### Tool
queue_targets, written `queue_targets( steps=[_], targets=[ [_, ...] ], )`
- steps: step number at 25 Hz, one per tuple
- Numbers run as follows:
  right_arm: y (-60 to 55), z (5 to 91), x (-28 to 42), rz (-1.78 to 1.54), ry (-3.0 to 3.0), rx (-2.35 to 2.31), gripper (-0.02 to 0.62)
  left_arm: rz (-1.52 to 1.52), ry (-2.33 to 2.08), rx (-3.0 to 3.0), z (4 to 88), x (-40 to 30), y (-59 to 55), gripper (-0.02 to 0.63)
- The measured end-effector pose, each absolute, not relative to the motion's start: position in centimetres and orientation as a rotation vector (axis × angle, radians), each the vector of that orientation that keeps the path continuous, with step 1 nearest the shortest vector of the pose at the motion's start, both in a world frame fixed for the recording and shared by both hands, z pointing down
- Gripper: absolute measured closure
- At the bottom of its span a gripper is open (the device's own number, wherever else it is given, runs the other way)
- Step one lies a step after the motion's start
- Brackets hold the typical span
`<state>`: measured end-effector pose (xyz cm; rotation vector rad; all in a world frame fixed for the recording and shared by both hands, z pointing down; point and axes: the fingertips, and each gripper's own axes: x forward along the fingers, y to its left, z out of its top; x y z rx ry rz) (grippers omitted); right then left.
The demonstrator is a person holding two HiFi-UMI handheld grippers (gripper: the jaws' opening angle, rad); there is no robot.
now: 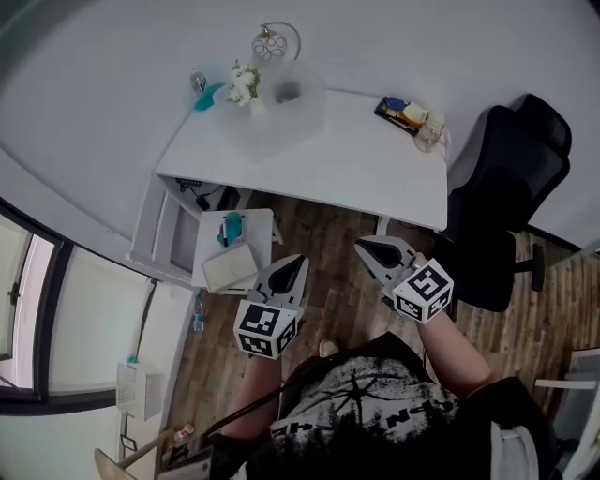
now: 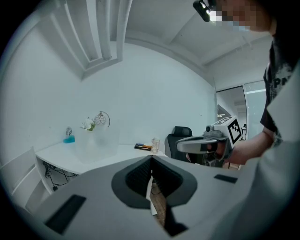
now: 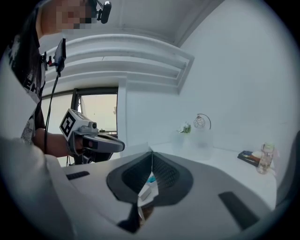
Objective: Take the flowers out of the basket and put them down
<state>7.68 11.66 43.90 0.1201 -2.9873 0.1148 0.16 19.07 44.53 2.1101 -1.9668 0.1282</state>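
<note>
Far back on the bench, the flowers sit in what looks like a frosted basket — well apart from the left gripper and right gripper, fingers closed, empty.

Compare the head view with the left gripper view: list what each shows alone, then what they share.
Head view only: the window at the left and the marker cube on the left tongs.
Left gripper view only: the ceiling and the camera worn on the person's head.
Both: the white desk, the flowers by the translucent basket, the black chair, and the right tongs. Both tongs are shut and hold nothing.
</note>
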Motion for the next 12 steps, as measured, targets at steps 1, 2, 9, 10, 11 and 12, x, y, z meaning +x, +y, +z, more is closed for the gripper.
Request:
queue_targets(
  steps=[1, 2, 9, 10, 11, 12],
  targets=[
    [11.5, 44.1, 7.4, 0.118, -2.983, 0.125, 0.578, 0.125, -1.962, 2.107, 44.8, -0.3, 18.9, 0.595],
    [11.3, 44.3, 7.1, 0.118, -2.978, 0.128, 0.578, 0.122, -1.959, 2.106, 44.9, -0.7, 18.8, 0.595],
    [9.6, 45.4, 4.9, 0.144, -2.957, 0.114, 0.578, 0.127, -1.942, 2.073, 46.5, -2.9, 17.0, 0.595],
    [9.2, 45.6, 4.6, 0.148, -2.956, 0.111, 0.578, 0.128, -1.94, 2.065, 46.7, -3.2, 16.8, 0.595],
    [8.8, 45.7, 4.2, 0.155, -2.956, 0.108, 0.578, 0.127, -1.94, 2.057, 46.9, -3.6, 16.4, 0.595],
    [8.3, 45.9, 3.8, 0.171, -2.958, 0.104, 0.578, 0.13, -1.942, 2.049, 47.1, -4.1, 16.0, 0.595]
  ],
)
